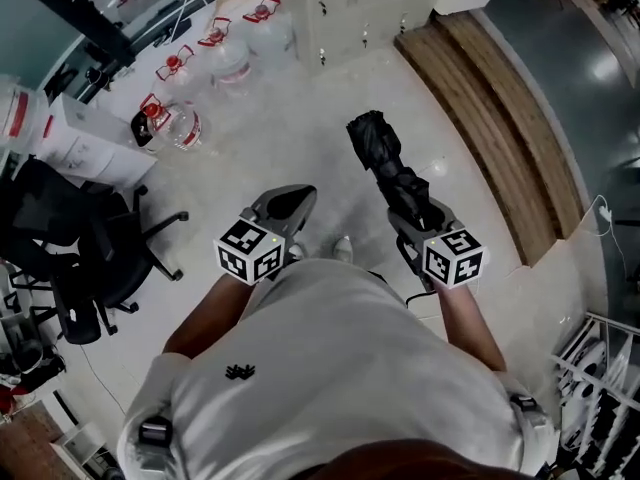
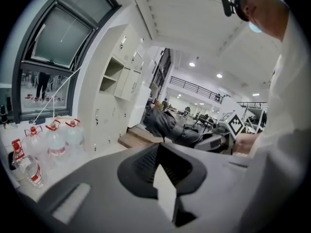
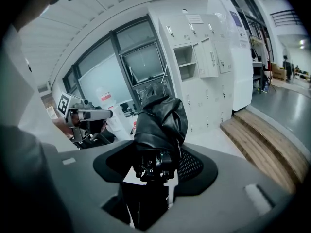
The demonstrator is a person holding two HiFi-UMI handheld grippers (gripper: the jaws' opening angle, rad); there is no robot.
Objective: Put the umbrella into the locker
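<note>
A folded black umbrella point(image 1: 390, 168) sticks out forward from my right gripper point(image 1: 412, 213), whose jaws are shut on its handle end. In the right gripper view the umbrella point(image 3: 160, 125) fills the gap between the jaws of that gripper point(image 3: 153, 171). My left gripper point(image 1: 290, 203) hovers beside it at the left, jaws together and empty; its own view point(image 2: 163, 164) shows nothing between the pads. The white lockers point(image 1: 370, 8) stand ahead, across the floor. One upper compartment point(image 3: 184, 62) stands open.
A wooden step point(image 1: 500, 118) runs along the right of the lockers. Several water jugs point(image 1: 230, 58) stand on the floor at the left by the window. A black office chair point(image 1: 90, 258) and boxes point(image 1: 80, 143) lie at the far left.
</note>
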